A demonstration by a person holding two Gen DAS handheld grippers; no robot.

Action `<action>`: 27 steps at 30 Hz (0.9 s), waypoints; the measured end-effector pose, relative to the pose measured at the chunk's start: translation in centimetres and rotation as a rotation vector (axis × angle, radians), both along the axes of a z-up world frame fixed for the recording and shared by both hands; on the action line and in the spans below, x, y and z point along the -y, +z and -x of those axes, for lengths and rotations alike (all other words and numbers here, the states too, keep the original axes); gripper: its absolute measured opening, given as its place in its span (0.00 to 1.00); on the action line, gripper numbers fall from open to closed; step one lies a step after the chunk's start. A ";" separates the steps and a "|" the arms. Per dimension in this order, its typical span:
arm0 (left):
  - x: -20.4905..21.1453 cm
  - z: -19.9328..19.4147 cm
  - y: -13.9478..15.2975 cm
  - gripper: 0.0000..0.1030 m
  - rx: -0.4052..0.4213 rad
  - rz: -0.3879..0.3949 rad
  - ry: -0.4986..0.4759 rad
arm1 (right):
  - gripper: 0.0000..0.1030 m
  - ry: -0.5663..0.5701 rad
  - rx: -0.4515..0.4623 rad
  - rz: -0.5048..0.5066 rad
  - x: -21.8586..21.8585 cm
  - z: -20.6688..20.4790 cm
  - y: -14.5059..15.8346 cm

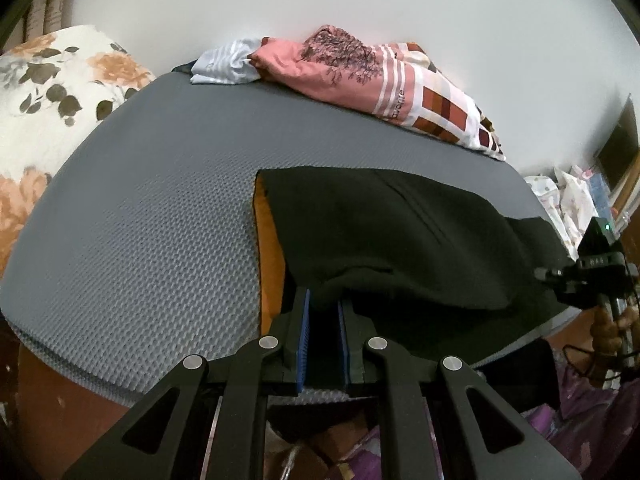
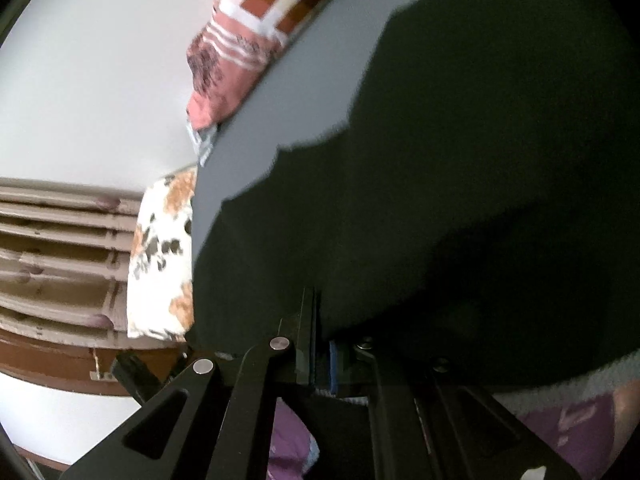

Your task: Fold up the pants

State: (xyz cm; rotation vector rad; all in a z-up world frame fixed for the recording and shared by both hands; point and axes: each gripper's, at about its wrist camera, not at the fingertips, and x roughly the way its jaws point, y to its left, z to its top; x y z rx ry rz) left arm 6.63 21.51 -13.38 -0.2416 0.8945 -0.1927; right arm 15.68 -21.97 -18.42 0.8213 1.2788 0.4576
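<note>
Pants [image 1: 400, 236]: black, lying centre-right on the grey mattress [image 1: 140, 220] (orange lining at the left edge)
Left gripper [image 1: 324, 312]: jaws pinching the pants' near edge
Right gripper [image 2: 322, 320]: jaws clamped on pants cloth, lower centre

Right wrist view is smeared, the dark pants [image 2: 460, 200] filling most of it and running off the right edge. They drape over the right gripper [image 2: 324, 332], burying its fingertips. In the left view, the pants' orange lining [image 1: 267, 240] shows only as a sliver.
</note>
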 end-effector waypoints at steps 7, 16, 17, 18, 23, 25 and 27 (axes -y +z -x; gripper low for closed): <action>-0.5 0.2 -2.6 0.13 -0.077 -0.073 0.020 | 0.06 0.002 -0.075 -0.011 -0.1 1.1 -3.0; -4.0 1.4 -1.3 0.17 -0.060 -0.155 0.189 | 0.06 0.016 -0.090 -0.006 -0.3 1.7 -3.6; -4.5 1.5 -0.3 0.17 -0.036 -0.167 0.230 | 0.06 0.017 -0.090 -0.007 -0.3 1.8 -3.6; -4.8 1.7 0.9 0.17 0.001 -0.174 0.263 | 0.06 0.019 -0.089 -0.007 -0.2 1.9 -3.6; 1.1 -0.4 5.0 0.23 0.081 -0.086 0.045 | 0.06 0.022 -0.091 -0.020 -0.1 2.4 -3.7; 4.7 -1.5 4.4 0.30 0.048 -0.043 -0.083 | 0.06 0.015 -0.094 -0.031 0.0 2.5 -3.9; 8.9 -2.8 2.4 0.31 -0.022 -0.038 -0.220 | 0.06 0.011 -0.095 -0.040 0.1 2.6 -4.0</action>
